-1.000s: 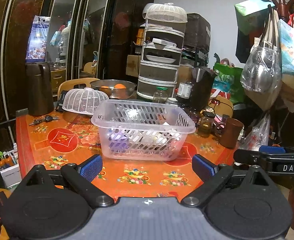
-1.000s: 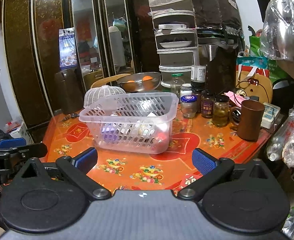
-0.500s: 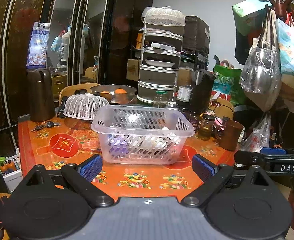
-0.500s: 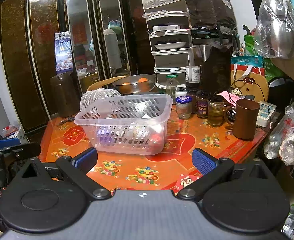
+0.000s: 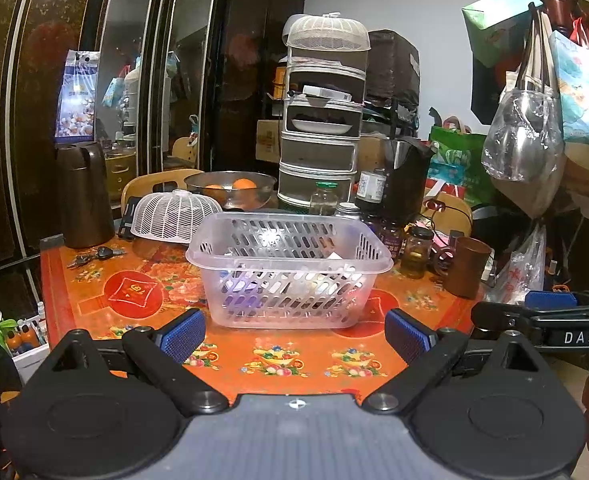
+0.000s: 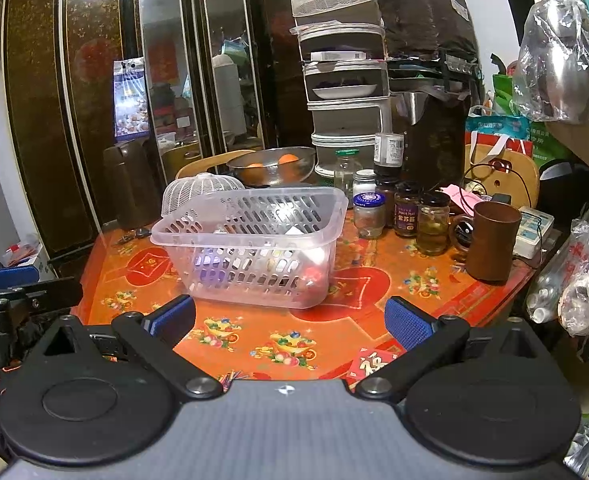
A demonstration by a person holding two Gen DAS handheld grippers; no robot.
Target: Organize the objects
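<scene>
A clear slotted plastic basket [image 5: 290,272] stands in the middle of the orange patterned table [image 5: 134,320]; it also shows in the right wrist view [image 6: 254,248]. Several small items lie inside it, half hidden by its walls. My left gripper [image 5: 294,336] is open and empty, held back from the table's near edge, facing the basket. My right gripper [image 6: 290,320] is open and empty, likewise short of the basket. The right gripper's finger shows at the right edge of the left wrist view [image 5: 542,316].
A white mesh food cover [image 5: 174,216], a steel bowl with oranges [image 5: 230,188], a brown jug [image 5: 82,196] and keys [image 5: 94,256] stand left and behind. Jars [image 6: 406,208], a brown mug [image 6: 492,240] and a tiered rack [image 6: 346,92] are at right and back.
Both grippers have drawn back and a little lower from the basket; it looks smaller and farther away. Both jaws stayed open.
</scene>
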